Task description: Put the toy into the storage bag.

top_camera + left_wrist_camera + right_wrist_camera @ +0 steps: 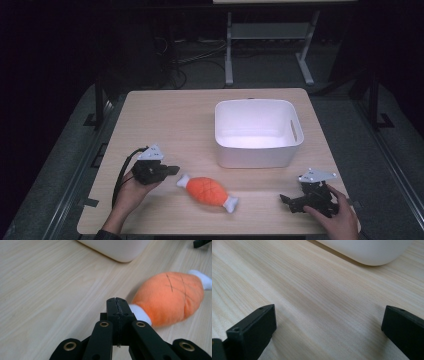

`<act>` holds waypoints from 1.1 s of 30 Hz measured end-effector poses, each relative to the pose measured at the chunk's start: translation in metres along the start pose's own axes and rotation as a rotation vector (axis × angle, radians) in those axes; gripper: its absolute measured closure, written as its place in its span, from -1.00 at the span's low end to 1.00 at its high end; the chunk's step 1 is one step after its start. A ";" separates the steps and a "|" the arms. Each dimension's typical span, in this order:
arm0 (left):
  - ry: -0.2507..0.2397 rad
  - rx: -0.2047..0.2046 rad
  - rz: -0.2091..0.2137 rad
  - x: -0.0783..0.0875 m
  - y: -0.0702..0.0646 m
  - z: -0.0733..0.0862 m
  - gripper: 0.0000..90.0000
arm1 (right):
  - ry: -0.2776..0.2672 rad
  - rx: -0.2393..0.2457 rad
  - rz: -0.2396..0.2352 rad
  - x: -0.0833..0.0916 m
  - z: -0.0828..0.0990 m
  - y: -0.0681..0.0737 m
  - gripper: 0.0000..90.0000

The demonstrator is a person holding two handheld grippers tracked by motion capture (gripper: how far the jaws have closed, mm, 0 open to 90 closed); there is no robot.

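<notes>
Orange plush forms the body of the toy drumstick (206, 192), which is lying flat on the wooden table (165, 115) between the two hands, with one white bone end (183, 181) pointing toward the left gripper (169, 170) and the other toward the near edge. The toy is sitting in front of the white bin (258, 132), apart from it.

The left gripper is hovering just beside the nearer bone end. In the left gripper view its jaws are pressing together with nothing between them, and the bone end (139, 313) is lying beside the closed tips, not inside them. No grasp is in place.

The right gripper (295, 202) is resting near the table's right front corner, well apart from the toy, with its jaws standing wide over bare wood in the right gripper view.

Judged step: approach for pickup, with the bin as the probable destination. The next move is calling for the left jaws to spread, straddle the bone end or the plush body, then close firmly; soft stuffing is likely to compress, so a deep bite is advisable.
</notes>
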State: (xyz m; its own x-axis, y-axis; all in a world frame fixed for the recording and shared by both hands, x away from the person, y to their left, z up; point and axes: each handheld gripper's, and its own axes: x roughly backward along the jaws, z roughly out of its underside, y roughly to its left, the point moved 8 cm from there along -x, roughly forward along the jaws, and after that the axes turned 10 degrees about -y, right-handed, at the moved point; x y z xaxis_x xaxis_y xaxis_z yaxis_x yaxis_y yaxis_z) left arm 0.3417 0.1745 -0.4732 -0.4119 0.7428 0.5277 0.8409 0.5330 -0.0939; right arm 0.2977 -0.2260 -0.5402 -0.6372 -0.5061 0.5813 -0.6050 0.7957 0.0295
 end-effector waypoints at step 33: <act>0.086 0.000 0.068 -0.046 -0.005 0.006 0.99 | -0.001 -0.001 0.002 0.000 0.000 0.000 -1.00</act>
State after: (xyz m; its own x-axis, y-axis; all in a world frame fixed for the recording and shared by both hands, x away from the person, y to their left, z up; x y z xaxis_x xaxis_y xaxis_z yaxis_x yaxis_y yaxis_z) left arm 0.3541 0.1407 -0.5021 -0.3227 0.7398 0.5904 0.8656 0.4830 -0.1321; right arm 0.2981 -0.2260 -0.5402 -0.6388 -0.5049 0.5806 -0.6035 0.7968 0.0289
